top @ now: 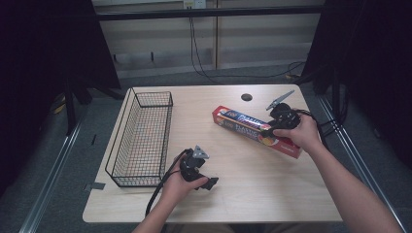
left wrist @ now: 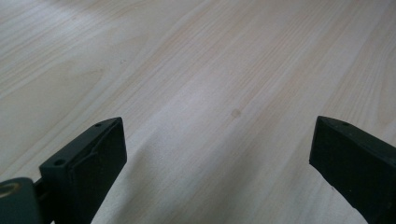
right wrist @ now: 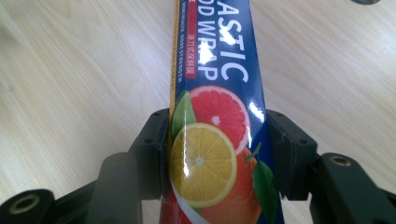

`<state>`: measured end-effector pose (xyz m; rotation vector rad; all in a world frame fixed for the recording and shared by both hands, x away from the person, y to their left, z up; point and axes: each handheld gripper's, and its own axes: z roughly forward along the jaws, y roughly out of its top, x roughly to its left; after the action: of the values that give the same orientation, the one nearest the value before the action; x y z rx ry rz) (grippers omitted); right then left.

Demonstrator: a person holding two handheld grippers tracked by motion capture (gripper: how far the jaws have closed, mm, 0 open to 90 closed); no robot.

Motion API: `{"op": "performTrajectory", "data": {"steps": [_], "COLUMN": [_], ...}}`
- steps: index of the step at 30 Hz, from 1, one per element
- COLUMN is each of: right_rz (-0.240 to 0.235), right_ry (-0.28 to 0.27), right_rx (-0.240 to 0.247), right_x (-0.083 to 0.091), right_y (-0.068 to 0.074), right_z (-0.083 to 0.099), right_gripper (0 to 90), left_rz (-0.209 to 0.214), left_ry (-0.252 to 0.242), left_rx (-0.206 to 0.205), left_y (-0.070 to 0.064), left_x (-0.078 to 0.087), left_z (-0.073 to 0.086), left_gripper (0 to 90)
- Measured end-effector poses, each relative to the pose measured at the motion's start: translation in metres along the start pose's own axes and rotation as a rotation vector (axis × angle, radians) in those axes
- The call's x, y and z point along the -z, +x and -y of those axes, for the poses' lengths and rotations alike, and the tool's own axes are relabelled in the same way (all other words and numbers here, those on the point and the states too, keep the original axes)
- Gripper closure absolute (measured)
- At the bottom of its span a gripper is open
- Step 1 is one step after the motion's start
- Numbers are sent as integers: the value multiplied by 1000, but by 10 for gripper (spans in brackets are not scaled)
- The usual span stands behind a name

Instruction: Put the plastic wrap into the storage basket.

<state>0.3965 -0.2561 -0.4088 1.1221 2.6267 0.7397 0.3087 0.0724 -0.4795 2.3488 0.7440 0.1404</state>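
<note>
In the high view, the plastic wrap box (top: 257,130) lay slantwise on the right half of the tabletop (top: 243,189), well apart from the wire basket (top: 141,138) at the left. The right tongs (top: 273,127) sat across its near end, while the left tongs (top: 210,183) rested low over bare wood near the front edge.

In the left gripper view, the left tongs (left wrist: 217,154) stood wide apart with nothing between them.

In the right gripper view, the right tongs (right wrist: 215,158) were clenched on the plastic wrap box (right wrist: 215,140), one jaw against each long side. The box looked light and fairly stiff, but its glossy card seemed slippery and could dent. Gripped near one end, it would probably tip; a hold nearer the middle seemed safer.
</note>
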Motion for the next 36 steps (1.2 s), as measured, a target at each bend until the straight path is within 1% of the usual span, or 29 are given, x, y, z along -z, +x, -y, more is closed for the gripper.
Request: {"op": "performTrajectory", "data": {"steps": [2,5,6,8,11,14,20,23,24,26,27,28,31,32,33,34,35,36], "right_rz": [-9,-21,-24,-26,-26,-24,-18,-11,-5,-4,-6,-6,-8,-15,-14,-20,-22,-27], "right_ry": [5,4,5,11,23,50,70,95,111,130,148,172,157,145,143,131,106,85], "right_rx": [-1,-25,-22,-24,-25,-25,-14,-4,6,8,17,10,1,12,-6,4,-20,-33], "right_x": [0,-1,-2,-4,-8,-13,-19,-23,-25,-29,-32,-35,-37,-38,-38,-39,-39,-38], "right_y": [0,-1,-1,-2,-2,-1,0,1,1,1,1,3,2,1,1,0,0,0], "right_z": [0,2,3,6,11,13,17,17,17,17,17,16,15,15,13,13,11,9], "right_gripper": [463,457,455,452,446,438,428,422,418,413,411,404,403,402,398,383,367,358], "left_rz": [-1,-4,-2,-2,-1,0,-1,-3,-2,0,-2,-2,1,0,-2,2,2,2], "left_ry": [-6,6,-4,2,-11,-1,1,4,2,3,5,6,9,14,13,12,11,10], "left_rx": [4,-1,1,2,8,6,1,1,3,3,2,2,-1,-3,-2,-1,-1,-2], "left_y": [-2,-3,-3,-3,-2,-2,-1,-1,-1,-1,-1,-1,-2,-2,-2,-2,-2,-2], "left_x": [-1,-2,-2,-1,-2,-2,-2,-1,-1,-1,-2,-2,-2,-2,-2,-3,-3,-3], "left_z": [0,-1,-1,-1,0,1,1,1,1,1,1,1,1,1,1,1,1,1], "left_gripper": [39,39,39,39,39,39,39,39,39,39,39,39,39,39,39,39,39,39]}}
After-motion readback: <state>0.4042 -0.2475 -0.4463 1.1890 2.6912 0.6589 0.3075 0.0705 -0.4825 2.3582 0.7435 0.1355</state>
